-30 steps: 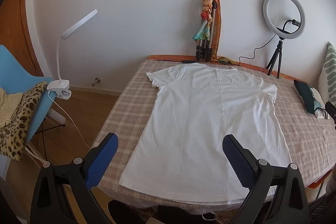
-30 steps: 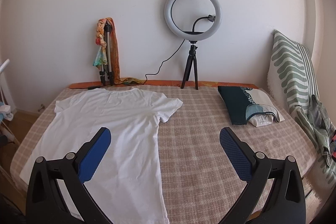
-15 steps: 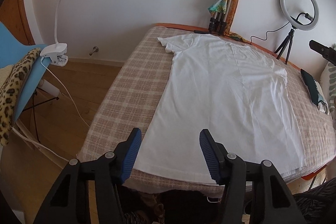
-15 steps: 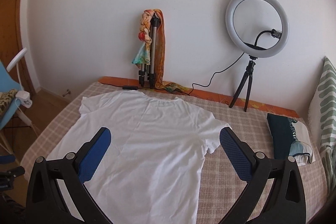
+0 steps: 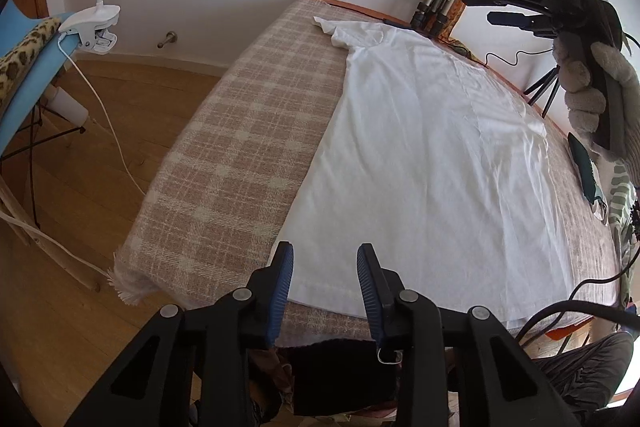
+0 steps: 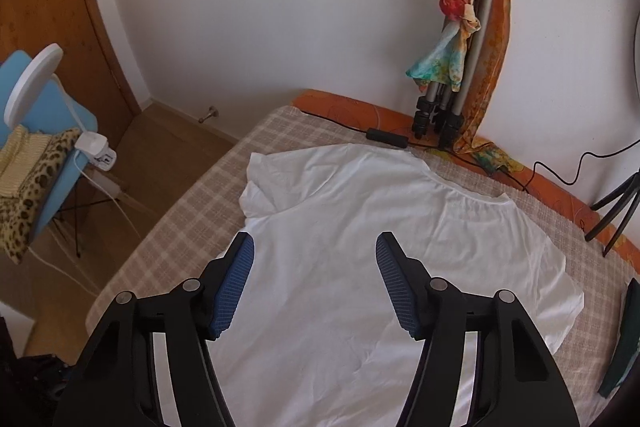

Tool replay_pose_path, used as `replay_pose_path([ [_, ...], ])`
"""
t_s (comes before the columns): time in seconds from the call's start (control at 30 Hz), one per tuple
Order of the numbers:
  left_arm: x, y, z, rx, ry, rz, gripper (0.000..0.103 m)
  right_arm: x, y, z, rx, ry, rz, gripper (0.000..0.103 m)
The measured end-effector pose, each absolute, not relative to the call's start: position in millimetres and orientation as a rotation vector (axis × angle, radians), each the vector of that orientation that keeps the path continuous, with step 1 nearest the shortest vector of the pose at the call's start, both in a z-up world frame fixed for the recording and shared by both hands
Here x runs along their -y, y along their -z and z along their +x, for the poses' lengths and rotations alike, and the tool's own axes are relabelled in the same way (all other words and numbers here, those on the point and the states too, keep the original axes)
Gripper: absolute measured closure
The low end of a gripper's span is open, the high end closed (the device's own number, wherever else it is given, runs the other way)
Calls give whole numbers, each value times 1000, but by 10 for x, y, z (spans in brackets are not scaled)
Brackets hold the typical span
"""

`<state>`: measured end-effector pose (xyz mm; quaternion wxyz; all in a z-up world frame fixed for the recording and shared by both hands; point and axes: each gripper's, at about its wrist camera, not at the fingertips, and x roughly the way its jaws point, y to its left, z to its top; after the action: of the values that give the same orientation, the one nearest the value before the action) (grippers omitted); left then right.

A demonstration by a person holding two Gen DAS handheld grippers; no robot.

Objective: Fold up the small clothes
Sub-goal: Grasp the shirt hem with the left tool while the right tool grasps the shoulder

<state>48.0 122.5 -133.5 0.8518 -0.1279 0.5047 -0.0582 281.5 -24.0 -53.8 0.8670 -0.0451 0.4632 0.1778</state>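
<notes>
A: Where is the white T-shirt [image 5: 432,163]?

B: I see it flat on the plaid blanket [image 5: 240,155], filling frame centre, hem lowest.

A: Finger state?

B: My left gripper [image 5: 325,277] sits at the hem corner, fingers partly spread, empty. My right gripper [image 6: 315,281] is above the upper back, fingers wide apart.

White T-shirt [image 5: 432,163] spread flat, lightly creased, on checked blanket [image 5: 240,147]

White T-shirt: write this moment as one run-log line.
white T-shirt: flat, unfolded | left gripper: open, at hem corner | right gripper: open, above shirt
</notes>
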Motion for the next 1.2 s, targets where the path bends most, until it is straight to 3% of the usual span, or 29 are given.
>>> replay_pose_path([
  [0.33, -1384, 1564, 556, -1101, 110, -300, 72, -503, 1210, 3669, -1165, -432, -31, 40],
  [0.73, -1429, 1772, 637, -1146, 77, -294, 74, -972, 1713, 4108, -1272, -447, -68, 39],
  [0.97, -1439, 1785, 691, -1141, 94, -335, 94, -1067, 1901, 4246, -1285, -424, -107, 39],
  [1.1, -1391, 1774, 688, -1133, 119, -335, 100, -1093, 1996, 4274, -1288, -405, -156, 40],
  [1.13, -1387, 1766, 688, -1129, 123, -338, 101, -1106, 1996, 4264, -1278, -403, -176, 43],
  [1.2, -1385, 1738, 688, -1117, 131, -349, 102, -1136, 1992, 4241, -1256, -373, -245, 60],
])
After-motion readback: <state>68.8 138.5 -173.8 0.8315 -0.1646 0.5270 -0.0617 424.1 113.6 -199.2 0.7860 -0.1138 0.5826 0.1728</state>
